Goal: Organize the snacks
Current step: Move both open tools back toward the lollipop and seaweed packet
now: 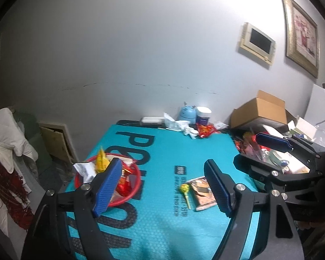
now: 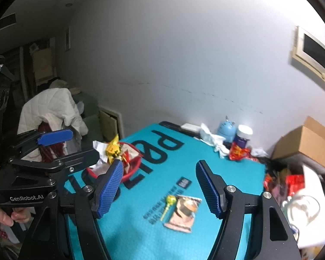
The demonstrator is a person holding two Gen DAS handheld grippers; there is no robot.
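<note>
A red bowl (image 1: 137,186) (image 2: 134,170) holding yellow, red and silver snack packets sits at the left edge of the teal mat (image 1: 162,227). A yellow-green lollipop (image 1: 184,188) (image 2: 171,199) and a brown snack packet (image 1: 200,191) (image 2: 184,212) lie side by side mid-mat. My left gripper (image 1: 162,186) hovers open above the mat with nothing between its blue pads; its left finger overlaps the bowl in view. My right gripper (image 2: 160,186) hangs open and empty over the lollipop and packet. Each gripper also shows at the edge of the other's view.
At the mat's far edge stand a blue toy-shaped container (image 1: 187,113), a white-lidded jar (image 1: 203,114), crumpled white wrappers and a red packet (image 1: 204,130). A cardboard box (image 1: 260,110) and mixed clutter fill the right side. A white jacket (image 1: 8,134) hangs on the left.
</note>
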